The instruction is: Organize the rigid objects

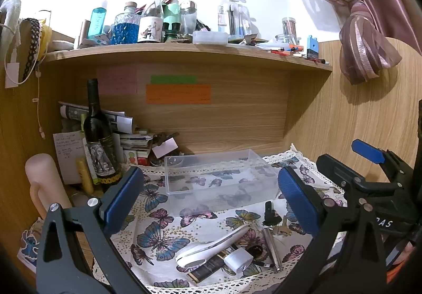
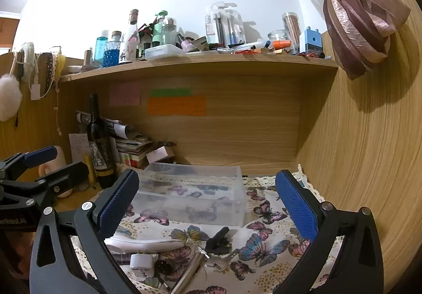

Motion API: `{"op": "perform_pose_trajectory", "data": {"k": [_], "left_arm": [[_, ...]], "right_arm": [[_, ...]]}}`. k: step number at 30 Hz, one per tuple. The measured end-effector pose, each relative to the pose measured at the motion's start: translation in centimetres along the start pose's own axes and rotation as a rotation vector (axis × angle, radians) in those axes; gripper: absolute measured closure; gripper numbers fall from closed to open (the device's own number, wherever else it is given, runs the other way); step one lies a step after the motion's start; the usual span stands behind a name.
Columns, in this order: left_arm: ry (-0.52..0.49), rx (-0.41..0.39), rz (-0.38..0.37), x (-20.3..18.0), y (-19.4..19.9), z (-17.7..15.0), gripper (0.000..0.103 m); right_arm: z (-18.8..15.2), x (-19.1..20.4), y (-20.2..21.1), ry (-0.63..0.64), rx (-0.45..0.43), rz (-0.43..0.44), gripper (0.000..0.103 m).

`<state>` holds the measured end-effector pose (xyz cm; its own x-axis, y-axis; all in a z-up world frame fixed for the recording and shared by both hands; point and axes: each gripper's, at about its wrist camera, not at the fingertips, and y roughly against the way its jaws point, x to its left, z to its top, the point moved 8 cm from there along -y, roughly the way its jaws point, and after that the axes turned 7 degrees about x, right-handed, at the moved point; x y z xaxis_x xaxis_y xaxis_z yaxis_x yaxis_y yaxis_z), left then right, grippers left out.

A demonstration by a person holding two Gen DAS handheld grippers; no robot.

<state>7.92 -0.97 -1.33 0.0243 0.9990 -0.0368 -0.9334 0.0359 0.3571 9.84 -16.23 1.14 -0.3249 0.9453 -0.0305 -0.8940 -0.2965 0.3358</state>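
While hovering above the butterfly cloth, both tools held wide apart and gripping nothing.

Left tool: spread wide, blue pads bare, poised over the near half of the cloth; seen in the right wrist view at the left edge.
Right tool: likewise spread, nothing between the pads; visible in the left wrist view at the right edge.
Clear plastic box: set on the cloth toward the back of the table, open-topped, with only the butterfly print showing through it.
Cloth: white with blue and pink butterflies, lace-edged, spread over the wooden table.
White handheld device: lying slantwise on the cloth in front of the box, rounded head toward the near edge.
Dark tube with gold band: just under the white device, touching it.
White plug adapter: beside the tube, near the front edge; in the right wrist view with prongs facing outward.
Silver metal cylinder: lying to the right of the adapter.
Black clip: just in front of the box, apart from it.
Keys: next to the clip, close to the cylinder's far end.
Wine bottle: upright at the left back, against stacked papers.
Upper shelf: crowded with bottles and jars.
Sticky notes: pink, green and orange, stuck on the back panel.
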Motion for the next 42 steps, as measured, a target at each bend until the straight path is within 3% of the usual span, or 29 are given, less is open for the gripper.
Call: {"op": "perform_pose_trajectory", "data": {"k": [42], "left_arm": [[0.003,-0.001,-0.006,0.11,-0.39,-0.26,0.000]], "right_arm": [[-0.16,0.38,-0.29,-0.010,0.018,0.021,0.000]]}}
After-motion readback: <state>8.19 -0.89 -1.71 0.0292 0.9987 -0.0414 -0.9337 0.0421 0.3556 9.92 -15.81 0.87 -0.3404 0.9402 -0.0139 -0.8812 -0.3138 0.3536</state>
